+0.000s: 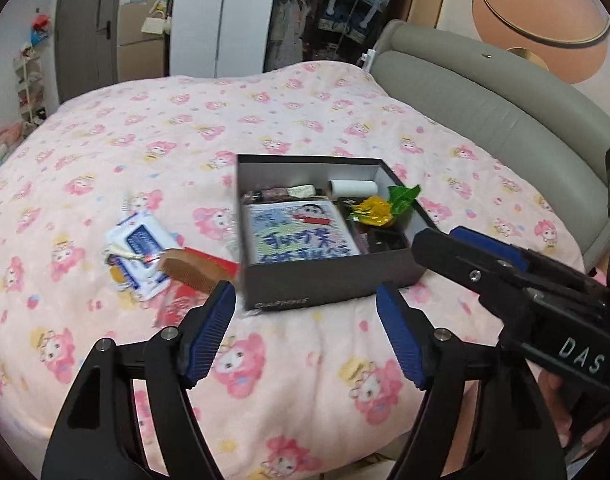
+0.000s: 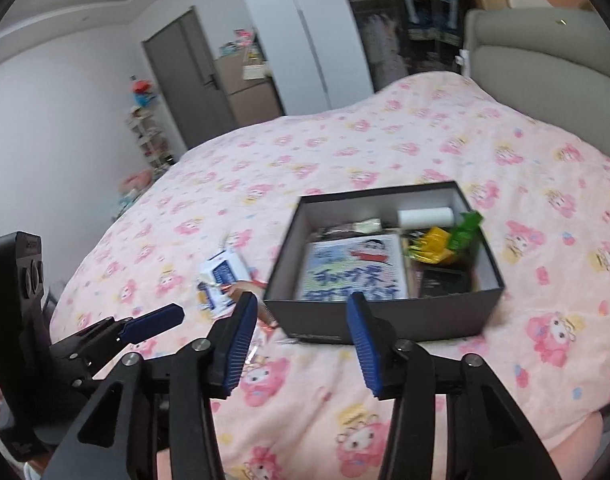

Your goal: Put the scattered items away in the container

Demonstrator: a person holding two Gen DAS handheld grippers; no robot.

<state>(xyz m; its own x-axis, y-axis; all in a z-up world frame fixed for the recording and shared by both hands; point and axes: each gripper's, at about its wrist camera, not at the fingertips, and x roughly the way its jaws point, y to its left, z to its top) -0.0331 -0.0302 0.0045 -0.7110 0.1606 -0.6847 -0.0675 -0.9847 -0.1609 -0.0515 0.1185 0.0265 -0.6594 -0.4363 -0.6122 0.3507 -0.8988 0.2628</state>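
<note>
A dark grey box (image 1: 329, 280) (image 2: 389, 318) sits on the bed, holding a cartoon notebook (image 1: 301, 234) (image 2: 355, 270), a white roll (image 1: 353, 189) (image 2: 425, 216), yellow and green wrappers (image 1: 379, 208) (image 2: 445, 240) and dark items. Left of the box lie a white-blue tissue pack (image 1: 139, 248) (image 2: 221, 276), a wooden comb (image 1: 193, 270) and a red packet (image 1: 209, 264). My left gripper (image 1: 305, 336) is open and empty, just before the box's near wall. My right gripper (image 2: 301, 344) is open and empty before the box; it also shows in the left wrist view (image 1: 457, 244).
The bed has a pink cartoon blanket (image 1: 185, 140) (image 2: 385, 152) and a grey padded headboard (image 1: 485, 100) at the right. A door, wardrobe and shelves stand beyond the far edge. The bed's near edge lies just below the grippers.
</note>
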